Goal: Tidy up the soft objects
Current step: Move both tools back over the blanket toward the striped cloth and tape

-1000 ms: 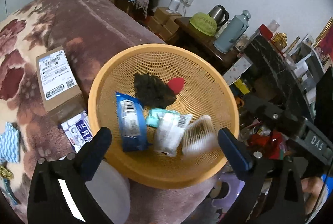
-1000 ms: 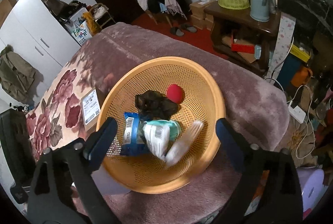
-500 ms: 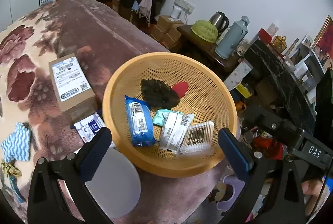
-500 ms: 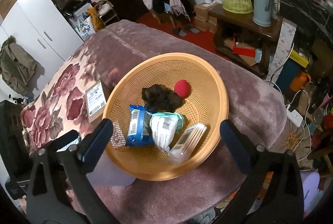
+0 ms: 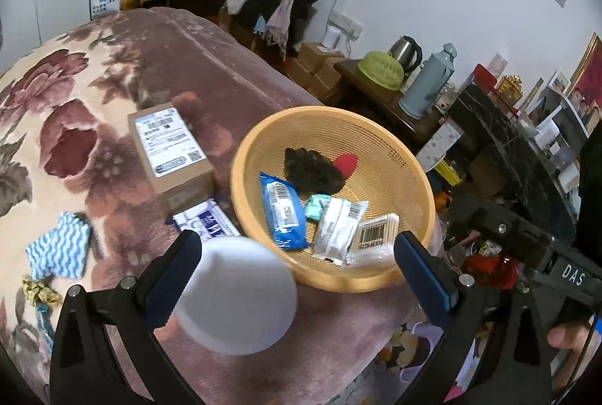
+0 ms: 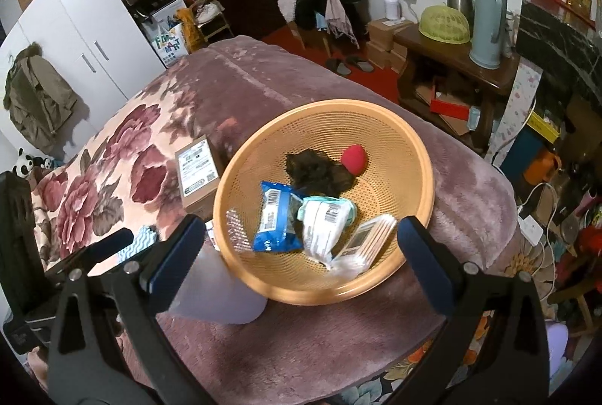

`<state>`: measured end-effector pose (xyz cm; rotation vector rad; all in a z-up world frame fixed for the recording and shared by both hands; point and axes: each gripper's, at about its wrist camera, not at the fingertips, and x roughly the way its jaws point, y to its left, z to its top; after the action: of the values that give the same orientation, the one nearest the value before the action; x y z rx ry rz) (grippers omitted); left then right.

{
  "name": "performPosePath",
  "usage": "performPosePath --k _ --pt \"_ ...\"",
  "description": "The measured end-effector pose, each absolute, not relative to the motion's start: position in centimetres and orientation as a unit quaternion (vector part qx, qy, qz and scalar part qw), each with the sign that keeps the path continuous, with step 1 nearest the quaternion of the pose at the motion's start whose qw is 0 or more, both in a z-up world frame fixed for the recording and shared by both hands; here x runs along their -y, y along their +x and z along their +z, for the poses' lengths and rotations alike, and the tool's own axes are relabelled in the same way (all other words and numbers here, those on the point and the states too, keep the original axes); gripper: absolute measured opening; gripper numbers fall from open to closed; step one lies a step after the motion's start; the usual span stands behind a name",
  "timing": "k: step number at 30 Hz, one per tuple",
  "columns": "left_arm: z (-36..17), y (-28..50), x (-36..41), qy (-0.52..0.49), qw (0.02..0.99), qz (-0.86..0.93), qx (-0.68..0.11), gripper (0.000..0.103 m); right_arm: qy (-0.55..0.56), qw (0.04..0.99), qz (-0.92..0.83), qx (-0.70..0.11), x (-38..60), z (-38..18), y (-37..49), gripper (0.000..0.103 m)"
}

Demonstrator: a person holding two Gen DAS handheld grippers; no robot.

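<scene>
An orange mesh basket sits on a mauve floral blanket. It holds a dark fuzzy cloth, a red sponge, a blue packet, a white-and-teal packet and a clear box of cotton swabs. My left gripper is open and empty, above the basket's near rim. My right gripper is open and empty, above the basket's near side.
A white round lid lies just left of the basket. A cardboard parcel, a blue-white pack and a blue wavy cloth lie on the blanket. The bed edge drops off at right, by cluttered furniture.
Both grippers have pulled back and up from the basket, so it looks smaller. The cotton swab box, blurred a second ago, now lies still in the basket.
</scene>
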<state>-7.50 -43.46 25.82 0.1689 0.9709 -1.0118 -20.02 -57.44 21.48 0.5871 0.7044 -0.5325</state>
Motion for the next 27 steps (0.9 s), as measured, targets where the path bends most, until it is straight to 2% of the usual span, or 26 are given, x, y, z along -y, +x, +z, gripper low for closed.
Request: performPosePath --k 27 --pt "26.9 -4.3 30.5 0.023 0.801 -0.415 -0.432 0.102 0.213 0.884 -0.21 -0.359 48.8 23.5 -16.2 0.103"
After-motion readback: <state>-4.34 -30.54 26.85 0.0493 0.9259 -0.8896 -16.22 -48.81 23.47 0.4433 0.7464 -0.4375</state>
